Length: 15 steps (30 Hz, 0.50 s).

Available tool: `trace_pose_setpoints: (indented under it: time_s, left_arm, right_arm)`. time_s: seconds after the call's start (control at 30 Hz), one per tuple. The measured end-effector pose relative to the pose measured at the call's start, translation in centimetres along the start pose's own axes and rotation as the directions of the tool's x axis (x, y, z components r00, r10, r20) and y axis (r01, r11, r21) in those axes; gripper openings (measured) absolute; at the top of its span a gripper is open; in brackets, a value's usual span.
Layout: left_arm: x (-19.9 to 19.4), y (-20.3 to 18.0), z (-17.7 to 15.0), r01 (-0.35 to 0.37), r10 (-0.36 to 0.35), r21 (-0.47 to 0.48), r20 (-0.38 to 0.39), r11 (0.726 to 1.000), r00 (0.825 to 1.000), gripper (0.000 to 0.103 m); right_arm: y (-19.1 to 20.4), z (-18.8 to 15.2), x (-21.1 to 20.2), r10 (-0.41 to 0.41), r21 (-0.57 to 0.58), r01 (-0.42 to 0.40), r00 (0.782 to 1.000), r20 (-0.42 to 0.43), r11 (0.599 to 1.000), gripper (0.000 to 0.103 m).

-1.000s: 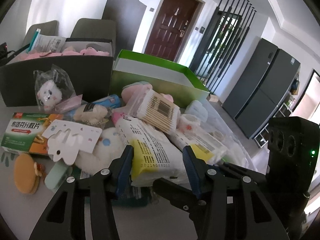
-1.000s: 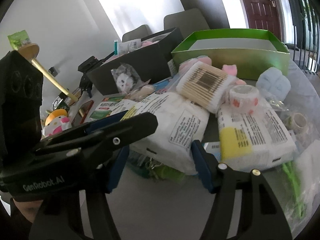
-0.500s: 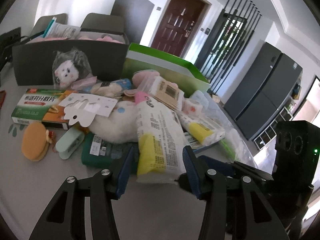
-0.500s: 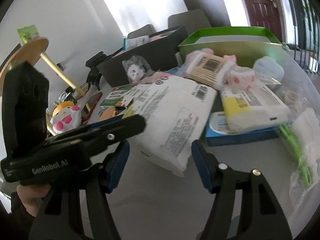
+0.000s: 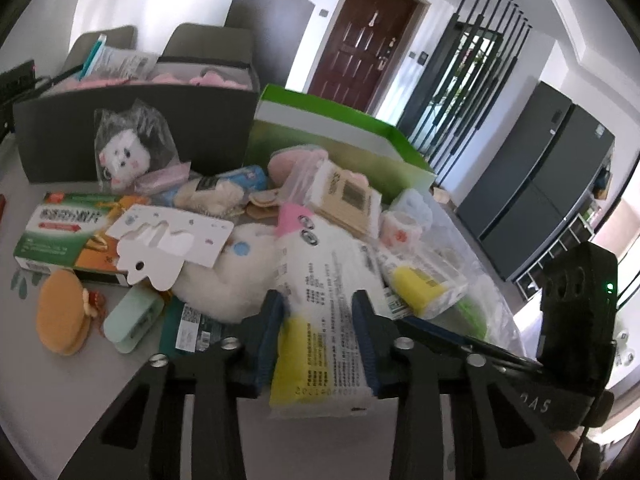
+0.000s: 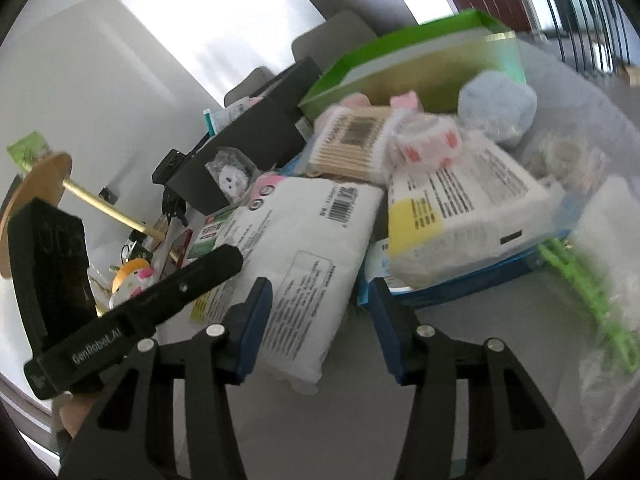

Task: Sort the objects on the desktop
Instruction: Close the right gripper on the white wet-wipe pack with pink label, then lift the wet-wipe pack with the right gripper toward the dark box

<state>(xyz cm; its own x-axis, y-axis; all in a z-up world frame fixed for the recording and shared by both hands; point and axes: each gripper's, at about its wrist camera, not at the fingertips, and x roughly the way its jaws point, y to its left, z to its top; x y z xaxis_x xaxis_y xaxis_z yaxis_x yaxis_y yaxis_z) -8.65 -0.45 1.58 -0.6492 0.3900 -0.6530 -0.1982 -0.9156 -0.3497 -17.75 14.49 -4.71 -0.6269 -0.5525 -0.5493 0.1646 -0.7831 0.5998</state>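
Our left hand-held gripper [image 5: 318,332] is clamped on a white pack [image 5: 320,300] over the bench [image 5: 60,392]. Our right hand-held gripper [image 6: 322,320] is apart, holding nothing. The pile [image 5: 224,216] still waits; the green box [image 5: 340,136] looks empty.

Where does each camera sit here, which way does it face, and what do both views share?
Left wrist: sits on the left gripper, looking along its fingers clamped on the white pack; black storage box and green box behind.
Right wrist: sits on the right gripper, jaws open, facing the pile from the other side; the left gripper's body shows.
Shared: the white pack, cotton swab pack, green box.
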Motion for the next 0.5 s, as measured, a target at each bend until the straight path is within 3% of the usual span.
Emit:
trace_pose_setpoints:
  time_s: [0.2,0.5]
  left_arm:
    - [0.9,0.5,-0.4,0.017,-0.017,-0.015,-0.014,1.0,1.0,0.033]
    - [0.2,-0.1,-0.8,0.008,-0.008,0.0,-0.005,1.0,1.0,0.03]
  right_arm:
    - [0.8,0.4,1.1,-0.008,-0.024,0.008,1.0,-0.006,1.0,0.05]
    - [1.6,0.3,0.8,-0.056,-0.064,0.056,0.998,-0.005,0.996,0.03]
